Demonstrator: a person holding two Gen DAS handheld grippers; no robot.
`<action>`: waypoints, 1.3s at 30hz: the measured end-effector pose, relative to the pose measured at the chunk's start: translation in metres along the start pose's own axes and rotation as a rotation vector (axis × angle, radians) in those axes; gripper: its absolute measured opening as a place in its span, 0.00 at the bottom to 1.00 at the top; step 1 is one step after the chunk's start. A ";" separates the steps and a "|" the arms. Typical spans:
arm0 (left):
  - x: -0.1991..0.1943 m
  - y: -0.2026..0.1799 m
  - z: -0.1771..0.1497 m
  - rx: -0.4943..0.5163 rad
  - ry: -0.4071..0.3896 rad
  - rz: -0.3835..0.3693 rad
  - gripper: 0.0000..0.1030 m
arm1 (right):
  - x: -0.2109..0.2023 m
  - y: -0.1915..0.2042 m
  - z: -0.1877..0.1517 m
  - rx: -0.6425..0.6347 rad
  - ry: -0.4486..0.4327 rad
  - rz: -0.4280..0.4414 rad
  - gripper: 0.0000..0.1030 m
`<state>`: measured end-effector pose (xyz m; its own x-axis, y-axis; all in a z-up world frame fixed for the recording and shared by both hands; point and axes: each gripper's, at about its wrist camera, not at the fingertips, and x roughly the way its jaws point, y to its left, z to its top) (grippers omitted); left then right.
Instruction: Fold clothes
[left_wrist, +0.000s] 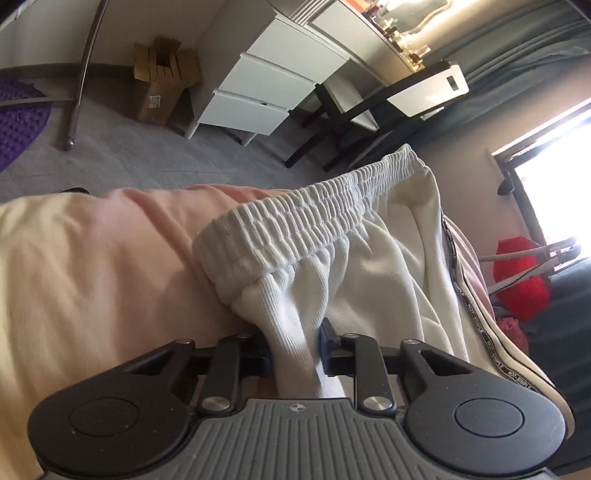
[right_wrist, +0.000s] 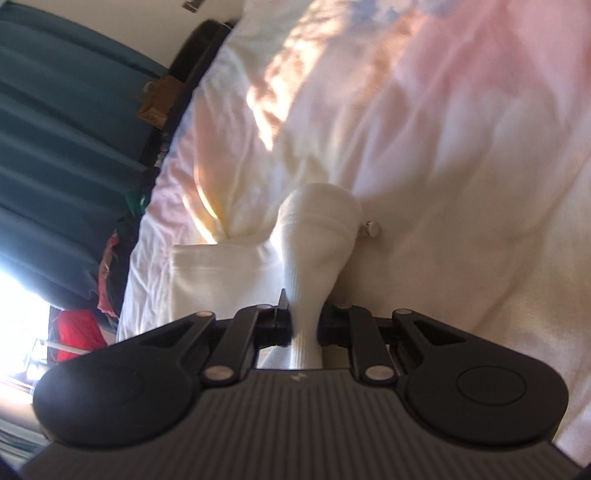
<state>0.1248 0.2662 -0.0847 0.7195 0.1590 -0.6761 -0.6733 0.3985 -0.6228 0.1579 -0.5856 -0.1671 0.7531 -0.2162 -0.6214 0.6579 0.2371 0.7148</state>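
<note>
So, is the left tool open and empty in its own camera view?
No, the left tool is shut on the white garment, bunched between its fingers.

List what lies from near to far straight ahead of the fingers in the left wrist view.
left gripper shut on the white pants → elastic waistband → grey floor → white drawer unit

The supporting surface is a bed covered with a pastel sheet (right_wrist: 461, 155) in pink, pale yellow and white, creased and partly sunlit. White trousers (left_wrist: 369, 266) with a ribbed elastic waistband lie directly on the sheet; a dark lettered stripe runs along the right side seam. A small metal-tipped object (right_wrist: 372, 227) rests on the sheet just beside the white fabric.
</note>
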 end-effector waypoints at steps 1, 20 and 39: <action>-0.007 -0.003 0.004 0.017 -0.007 -0.018 0.12 | -0.003 0.003 -0.001 -0.019 -0.007 0.005 0.14; -0.085 0.035 0.009 0.388 0.025 0.065 0.31 | -0.071 -0.015 -0.007 -0.005 -0.146 -0.340 0.46; -0.114 -0.126 -0.154 0.884 -0.140 -0.180 0.86 | 0.022 0.073 -0.012 -0.656 -0.107 -0.080 0.74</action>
<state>0.1015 0.0591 0.0098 0.8537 0.1124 -0.5084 -0.2144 0.9657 -0.1466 0.2220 -0.5620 -0.1323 0.7194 -0.3412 -0.6050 0.6048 0.7361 0.3040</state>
